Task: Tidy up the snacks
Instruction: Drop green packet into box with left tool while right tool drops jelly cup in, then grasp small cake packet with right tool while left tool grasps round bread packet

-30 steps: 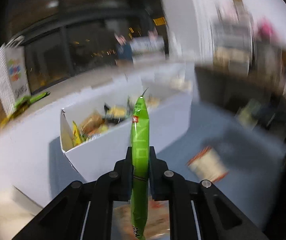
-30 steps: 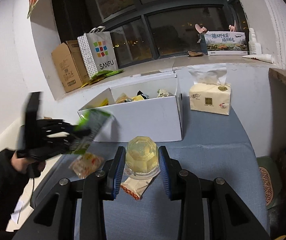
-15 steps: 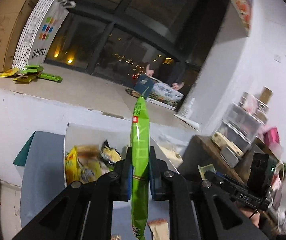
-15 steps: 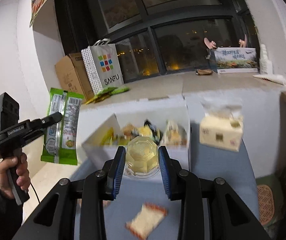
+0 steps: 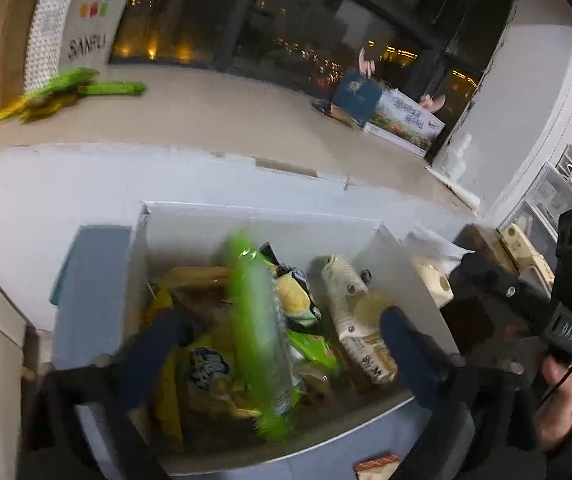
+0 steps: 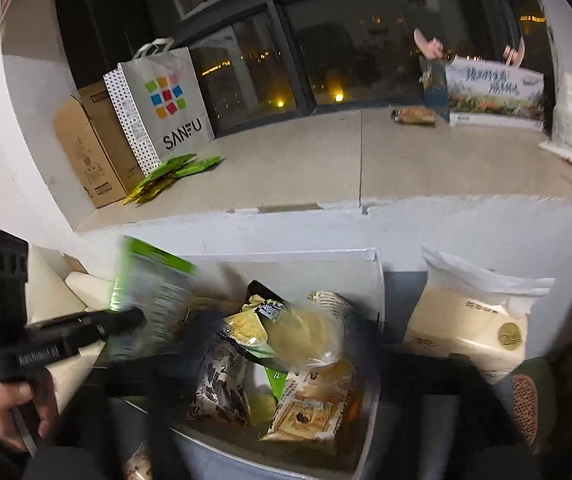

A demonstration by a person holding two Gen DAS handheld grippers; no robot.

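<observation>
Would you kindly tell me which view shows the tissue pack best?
The right wrist view: the tissue pack appears whole beside the white box. The left wrist view shows only part of it, behind the box's flap.

A blurred green snack packet stands tilted over the open white box of snacks at lower centre; a pale jelly cup hangs above its right side.

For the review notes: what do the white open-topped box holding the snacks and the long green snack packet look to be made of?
The white open-topped box: probably thin cardboard or paperboard, matte; its walls are flat sheets with a folded corner flap. The long green snack packet: apparently glossy plastic film, catching bright highlights, though motion blur leaves its surface unclear.
</observation>
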